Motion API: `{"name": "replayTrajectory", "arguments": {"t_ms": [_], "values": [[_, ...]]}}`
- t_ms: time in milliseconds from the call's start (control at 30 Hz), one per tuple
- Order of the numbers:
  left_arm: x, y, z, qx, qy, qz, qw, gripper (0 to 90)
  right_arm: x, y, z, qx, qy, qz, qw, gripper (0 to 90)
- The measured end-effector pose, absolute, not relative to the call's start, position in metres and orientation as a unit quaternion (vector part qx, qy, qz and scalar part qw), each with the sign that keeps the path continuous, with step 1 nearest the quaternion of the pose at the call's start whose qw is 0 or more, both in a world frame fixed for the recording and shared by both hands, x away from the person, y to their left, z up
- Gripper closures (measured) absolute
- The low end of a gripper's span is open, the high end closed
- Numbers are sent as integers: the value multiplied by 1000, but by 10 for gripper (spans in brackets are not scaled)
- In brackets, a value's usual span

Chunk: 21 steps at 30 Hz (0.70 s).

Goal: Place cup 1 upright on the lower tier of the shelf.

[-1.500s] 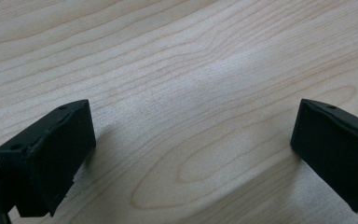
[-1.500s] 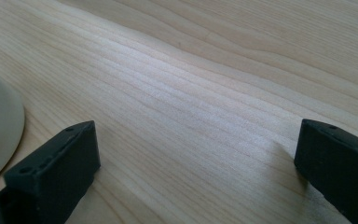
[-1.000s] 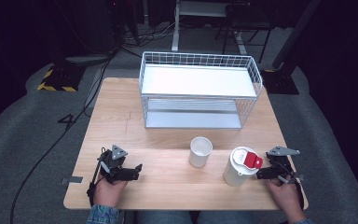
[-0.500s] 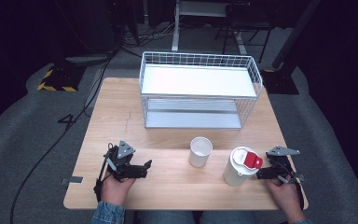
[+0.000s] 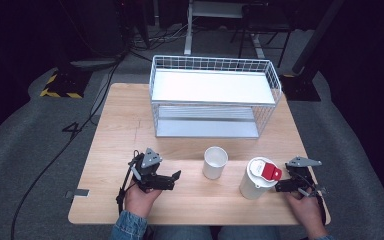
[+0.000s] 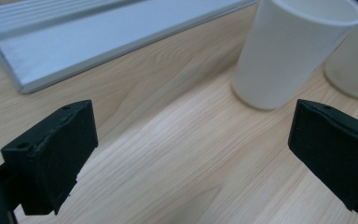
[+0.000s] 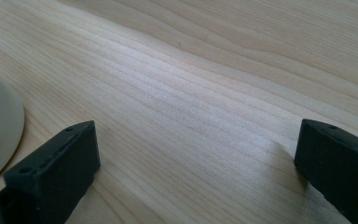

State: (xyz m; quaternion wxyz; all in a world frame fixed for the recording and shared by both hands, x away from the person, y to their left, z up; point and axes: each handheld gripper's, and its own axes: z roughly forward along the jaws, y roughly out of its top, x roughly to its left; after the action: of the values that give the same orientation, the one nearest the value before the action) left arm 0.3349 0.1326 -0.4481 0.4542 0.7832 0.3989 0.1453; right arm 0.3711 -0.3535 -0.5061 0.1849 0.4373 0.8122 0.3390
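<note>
Since the white cup (image 5: 215, 162) stands upright and open-mouthed near the middle of the surface (image 5: 115, 135), roughly at three o'clock from the left tongs (image 5: 172, 179), it is the thing those tongs point toward. It looks light and thin-walled, smooth and a little slippery, with a slight taper toward the base, so I judge a squeeze could dent it or make it skid; the safest hold would be across the mid-wall, gently, with one jaw on each side. In the left gripper view the cup (image 6: 293, 46) sits at about one o'clock beyond jaws that stand wide apart with nothing between them. Just beside it, at about four o'clock, stands a stouter white canister (image 5: 255, 179) with a red flip lid (image 5: 271, 172), probably stiffer and heavier. The right tongs (image 5: 279, 187) rest just at the canister's three o'clock, jaws likewise spread wide over bare pale wood grain. At twelve o'clock from the cup, well apart, a white wire rack (image 5: 215, 95) with flat metal shelves sits at the back.
</note>
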Motion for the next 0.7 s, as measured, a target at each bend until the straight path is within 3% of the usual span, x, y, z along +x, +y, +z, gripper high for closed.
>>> {"name": "replayTrajectory", "arguments": {"t_ms": [700], "values": [[346,73,-449,787,352,139,486,17,371,-354,-506,441,810,338,187,1]]}}
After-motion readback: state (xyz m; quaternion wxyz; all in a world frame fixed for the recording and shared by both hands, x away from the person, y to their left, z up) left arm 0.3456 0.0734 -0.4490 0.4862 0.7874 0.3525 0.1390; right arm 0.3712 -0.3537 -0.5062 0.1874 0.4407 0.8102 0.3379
